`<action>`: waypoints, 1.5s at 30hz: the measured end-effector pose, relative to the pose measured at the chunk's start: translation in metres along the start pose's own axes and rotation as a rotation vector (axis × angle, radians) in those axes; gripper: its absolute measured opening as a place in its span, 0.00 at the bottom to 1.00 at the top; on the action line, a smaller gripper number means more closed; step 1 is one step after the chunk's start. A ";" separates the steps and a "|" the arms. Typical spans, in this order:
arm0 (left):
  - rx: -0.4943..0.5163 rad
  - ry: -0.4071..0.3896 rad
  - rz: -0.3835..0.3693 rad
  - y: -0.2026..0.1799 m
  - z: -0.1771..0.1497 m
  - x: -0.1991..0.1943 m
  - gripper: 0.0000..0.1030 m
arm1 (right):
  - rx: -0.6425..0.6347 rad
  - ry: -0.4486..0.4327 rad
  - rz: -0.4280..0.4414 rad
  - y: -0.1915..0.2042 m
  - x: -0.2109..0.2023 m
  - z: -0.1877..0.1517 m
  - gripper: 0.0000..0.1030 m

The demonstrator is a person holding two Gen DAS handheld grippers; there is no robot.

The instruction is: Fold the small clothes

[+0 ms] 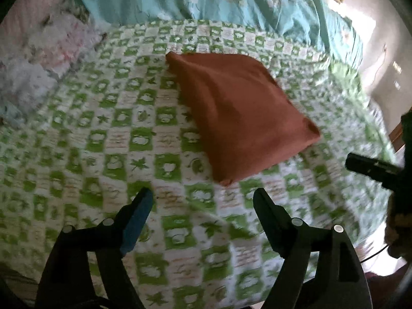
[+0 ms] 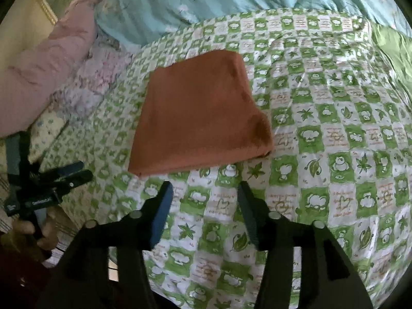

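Left gripper: jaws apart, nothing btwn them, just green-check bedspread under the tips. Right gripper: also spread, narrower than the left, empty; its tips sit just short of the near edge of the rust-brown cloth, not touching. From the right wrist view the left gripper shows off to the side w/ a hand wrapped on its handle, well clear of the cloth. Cloth itself lies flat on the bedspread, roughly mid-bed, already folded to a compact four-sided pad w/ stacked layers visible at the near corner; in the left view it reads as a diamond w/ one corner pointing at the jaws. Beyond it: teal floral quilt bunched at the far side, pink padded garment + pale floral fabric at the left edge. Handling, by my read: light, soft, limp, prob. slightly fuzzy so pads shd grip fine; no fragility. Won't hold shape if lifted by one point, layers will fan open. Best hold = pinch thru all layers at the two near corners, one gripper each, biting deep enough to catch the bottom ply; soft bed underneath gives, so press down a bit before closing.
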State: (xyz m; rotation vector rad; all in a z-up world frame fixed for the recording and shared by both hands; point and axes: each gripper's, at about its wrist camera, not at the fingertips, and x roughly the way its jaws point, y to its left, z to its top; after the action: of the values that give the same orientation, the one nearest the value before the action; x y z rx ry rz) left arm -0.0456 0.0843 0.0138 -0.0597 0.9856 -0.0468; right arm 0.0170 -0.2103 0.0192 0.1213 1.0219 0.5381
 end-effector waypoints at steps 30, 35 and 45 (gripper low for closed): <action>0.014 0.058 0.131 -0.025 0.036 0.046 0.86 | -0.116 0.022 -0.012 0.007 0.038 0.030 0.84; -0.018 0.066 0.138 -0.018 0.045 0.052 0.86 | -0.138 0.041 -0.002 0.010 0.050 0.041 0.84; -0.047 0.070 0.225 -0.008 0.063 0.063 0.86 | -0.169 0.057 -0.002 0.014 0.068 0.062 0.84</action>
State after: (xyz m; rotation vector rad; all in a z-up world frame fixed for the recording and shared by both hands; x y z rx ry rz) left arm 0.0414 0.0735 -0.0036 0.0101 1.0577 0.1811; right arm 0.0913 -0.1565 0.0033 -0.0454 1.0269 0.6268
